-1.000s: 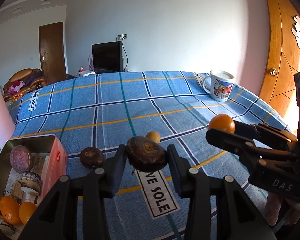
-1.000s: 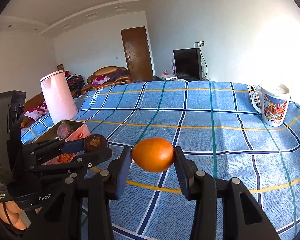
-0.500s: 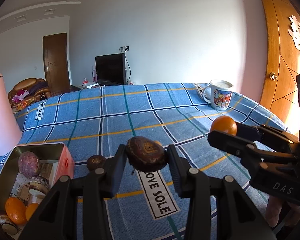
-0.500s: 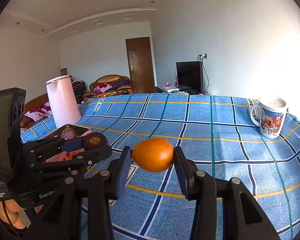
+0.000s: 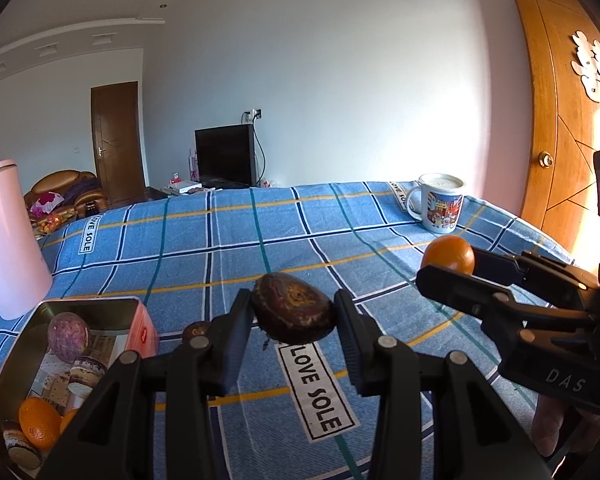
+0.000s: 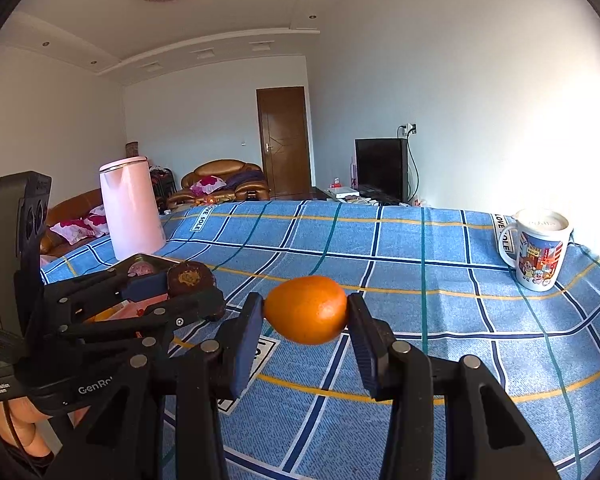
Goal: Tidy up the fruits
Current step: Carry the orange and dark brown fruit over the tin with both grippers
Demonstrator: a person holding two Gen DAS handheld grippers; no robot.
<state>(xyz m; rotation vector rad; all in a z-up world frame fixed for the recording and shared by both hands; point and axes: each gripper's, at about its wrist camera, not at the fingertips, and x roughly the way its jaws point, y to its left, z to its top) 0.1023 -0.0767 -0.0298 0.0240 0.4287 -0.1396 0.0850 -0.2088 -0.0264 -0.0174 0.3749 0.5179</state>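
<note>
My left gripper (image 5: 293,316) is shut on a dark brown wrinkled passion fruit (image 5: 292,306), held above the blue checked tablecloth (image 5: 228,256). My right gripper (image 6: 305,314) is shut on an orange fruit (image 6: 306,309), also held in the air; it shows in the left wrist view (image 5: 448,255) at the right. The left gripper with its brown fruit (image 6: 190,278) shows at the left of the right wrist view. An open metal tin (image 5: 134,310) at the lower left holds a purple fruit (image 5: 68,336), orange fruits (image 5: 38,422) and small jars. Another dark fruit (image 5: 194,330) lies on the cloth beside the tin.
A pink kettle (image 5: 8,236) stands behind the tin at the left. A patterned mug (image 5: 440,202) stands at the far right corner of the table. A wooden door (image 5: 560,120) is close at the right. A TV (image 5: 224,156) and sofa (image 5: 66,192) are beyond the table.
Both grippers have risen and tilted up with their fruits; the table sits lower in both views. The small yellowish fruit behind the brown one is now hidden.
</note>
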